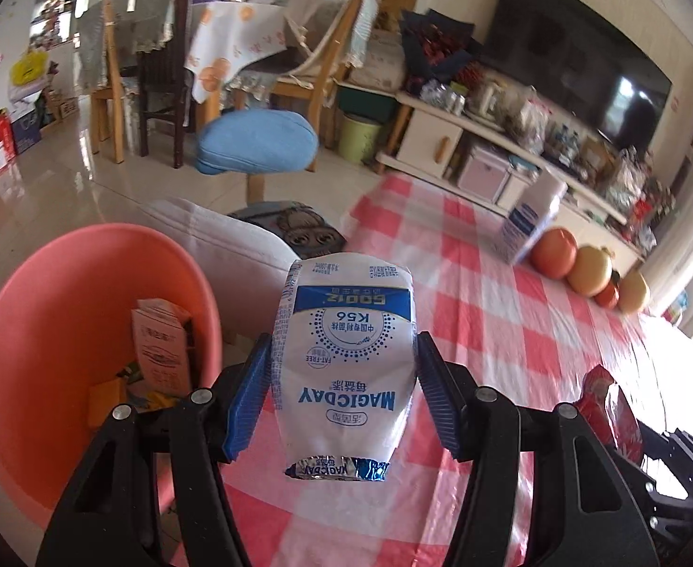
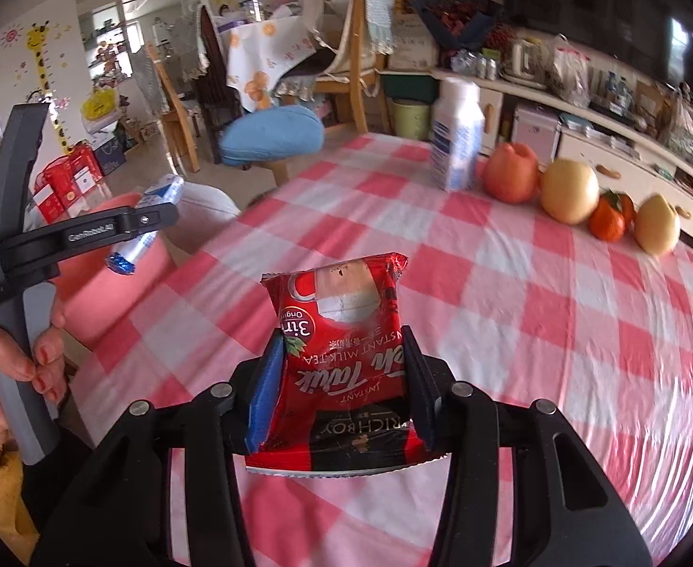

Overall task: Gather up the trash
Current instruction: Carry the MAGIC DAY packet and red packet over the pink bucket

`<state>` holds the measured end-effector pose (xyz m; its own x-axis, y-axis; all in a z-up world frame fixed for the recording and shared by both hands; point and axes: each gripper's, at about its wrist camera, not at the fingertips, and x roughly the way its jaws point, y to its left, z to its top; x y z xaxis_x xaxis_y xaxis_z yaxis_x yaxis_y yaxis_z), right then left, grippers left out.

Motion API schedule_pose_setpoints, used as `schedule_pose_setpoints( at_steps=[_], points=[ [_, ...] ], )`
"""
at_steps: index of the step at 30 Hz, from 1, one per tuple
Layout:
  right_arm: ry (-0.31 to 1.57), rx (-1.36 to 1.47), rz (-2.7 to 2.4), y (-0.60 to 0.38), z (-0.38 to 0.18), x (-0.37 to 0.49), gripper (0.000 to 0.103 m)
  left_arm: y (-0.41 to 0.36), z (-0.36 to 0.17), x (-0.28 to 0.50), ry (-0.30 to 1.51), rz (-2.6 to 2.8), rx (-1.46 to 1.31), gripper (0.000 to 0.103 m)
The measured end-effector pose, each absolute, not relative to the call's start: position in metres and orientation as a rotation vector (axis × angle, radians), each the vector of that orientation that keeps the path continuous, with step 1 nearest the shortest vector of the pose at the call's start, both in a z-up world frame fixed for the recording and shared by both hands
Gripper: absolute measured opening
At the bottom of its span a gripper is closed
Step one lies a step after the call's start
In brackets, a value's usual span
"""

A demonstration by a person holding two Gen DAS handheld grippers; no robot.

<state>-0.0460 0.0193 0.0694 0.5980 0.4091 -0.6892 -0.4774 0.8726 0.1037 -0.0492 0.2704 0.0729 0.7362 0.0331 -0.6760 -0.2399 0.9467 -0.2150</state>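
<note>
Now we are gripping the white pouch (image 1: pixel 346 368) in the left tongs (image 1: pixel 344 397), nearer the pink bin (image 1: pixel 63 293) at ten o'clock, and the red sachet (image 2: pixel 341 354) in the right tongs (image 2: pixel 341 387).

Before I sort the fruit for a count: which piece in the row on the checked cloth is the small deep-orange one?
The tangerine, third from the milk carton, wedged between the two pale yellow pears; the reddish apple is bigger.
</note>
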Motion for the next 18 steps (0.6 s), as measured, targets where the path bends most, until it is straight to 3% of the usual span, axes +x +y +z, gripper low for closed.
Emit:
schedule_pose_setpoints(
  at_steps=[10,18],
  points=[
    [0.698,-0.186,0.694,0.125,0.115,-0.047,0.048,0.345,0.088,-0.066,0.647,0.375,-0.381,0.061],
    [0.705,-0.255,0.813,0.218,0.114,-0.043,0.049,0.407,0.09,-0.079,0.622,0.58,-0.414,0.061]
  ],
)
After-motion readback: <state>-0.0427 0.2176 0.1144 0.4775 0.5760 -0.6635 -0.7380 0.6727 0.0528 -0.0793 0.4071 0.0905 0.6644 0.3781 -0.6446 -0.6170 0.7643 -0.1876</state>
